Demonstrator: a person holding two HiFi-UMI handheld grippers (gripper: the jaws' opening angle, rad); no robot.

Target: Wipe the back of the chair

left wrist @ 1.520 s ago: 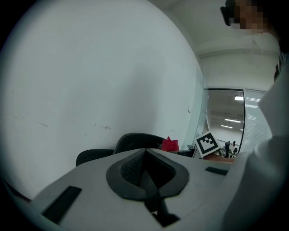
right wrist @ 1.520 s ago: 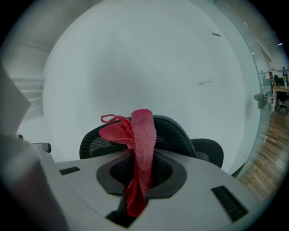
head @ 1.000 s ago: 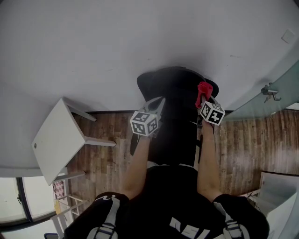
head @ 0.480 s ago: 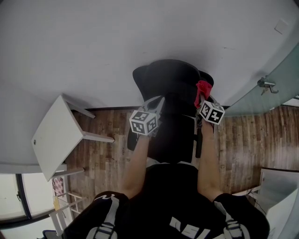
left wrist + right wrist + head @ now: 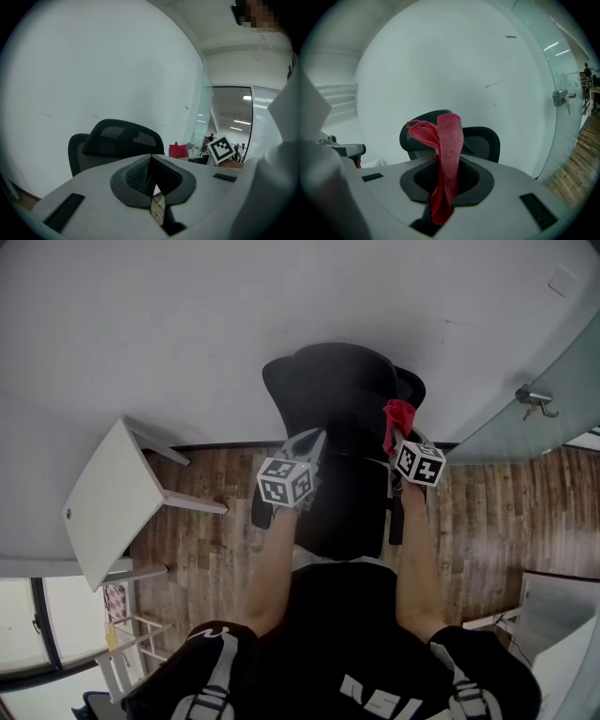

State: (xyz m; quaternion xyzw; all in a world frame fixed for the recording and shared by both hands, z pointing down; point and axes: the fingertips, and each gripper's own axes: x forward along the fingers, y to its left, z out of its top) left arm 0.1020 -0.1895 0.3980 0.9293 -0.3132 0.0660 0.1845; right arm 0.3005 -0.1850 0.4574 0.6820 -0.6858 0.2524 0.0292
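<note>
Chair back (image 5: pixel 337 395) beyond right hand-held gripper (image 5: pixel 403 438) clamping red cloth (image 5: pixel 397 416); left hand-held gripper (image 5: pixel 314 442) closed.

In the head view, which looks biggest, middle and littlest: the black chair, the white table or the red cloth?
1. black chair, looks biggest
2. white table, not much smaller
3. red cloth, clearly the littlest

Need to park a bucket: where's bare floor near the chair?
Bare wood floor lies between the white table and the chair, and again between the chair and the glass partition. Crowded at the chair itself, around the left tool and right tool.
</note>
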